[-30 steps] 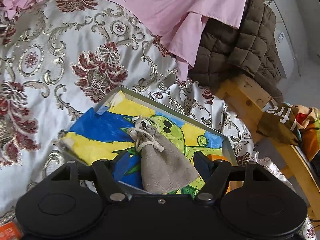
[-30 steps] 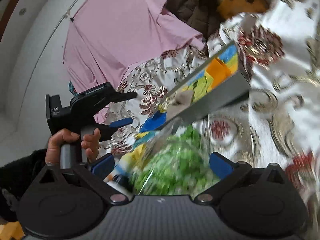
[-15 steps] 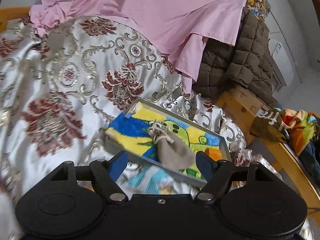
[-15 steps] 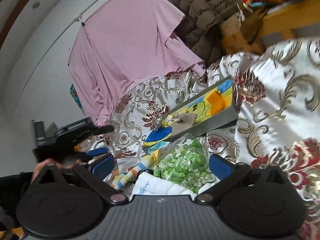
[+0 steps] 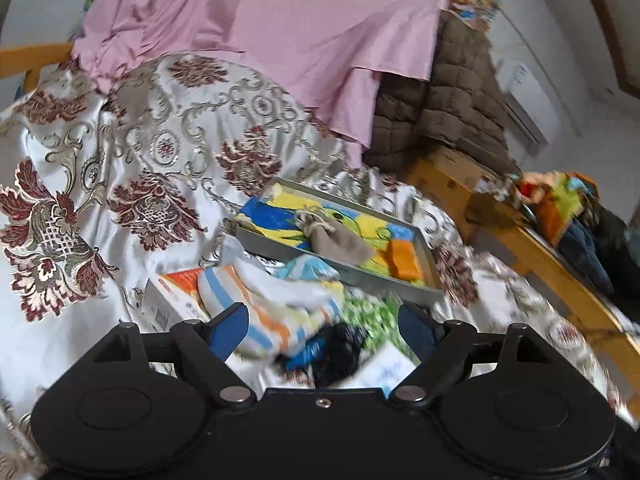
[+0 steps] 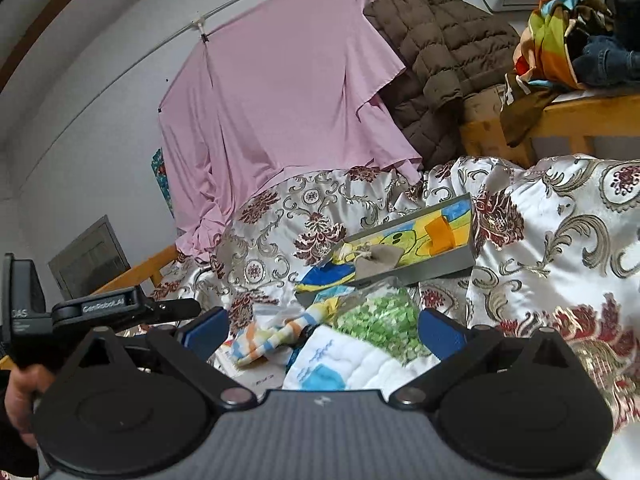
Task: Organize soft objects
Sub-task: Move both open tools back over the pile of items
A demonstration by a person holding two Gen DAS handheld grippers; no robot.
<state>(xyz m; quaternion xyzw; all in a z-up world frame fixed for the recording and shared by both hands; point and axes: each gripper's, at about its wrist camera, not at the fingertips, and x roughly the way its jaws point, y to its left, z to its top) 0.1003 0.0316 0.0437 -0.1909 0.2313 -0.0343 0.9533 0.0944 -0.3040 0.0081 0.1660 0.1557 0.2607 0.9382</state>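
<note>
Both my left tool (image 5: 320,326) and right tool (image 6: 322,330) hang spread and empty over the loose pile: striped sock (image 5: 272,316), green bag (image 6: 376,316). I judge the next pick must pinch one. Beyond on the bed, the tray (image 5: 340,270) holds the pouch (image 5: 336,240). Only the right view shows my left hand (image 6: 24,392).

In the left wrist view, the dark item (image 5: 340,350) low in the pile is smeared by motion blur and partly covered by the left gripper (image 5: 322,330) body, so it cannot be identified. The white quilted cloth (image 6: 360,364) is cut off at 6 o'clock behind the right gripper (image 6: 322,332) body. The print on the white box (image 5: 168,304) at 8 o'clock is too blurred to be read.
</note>
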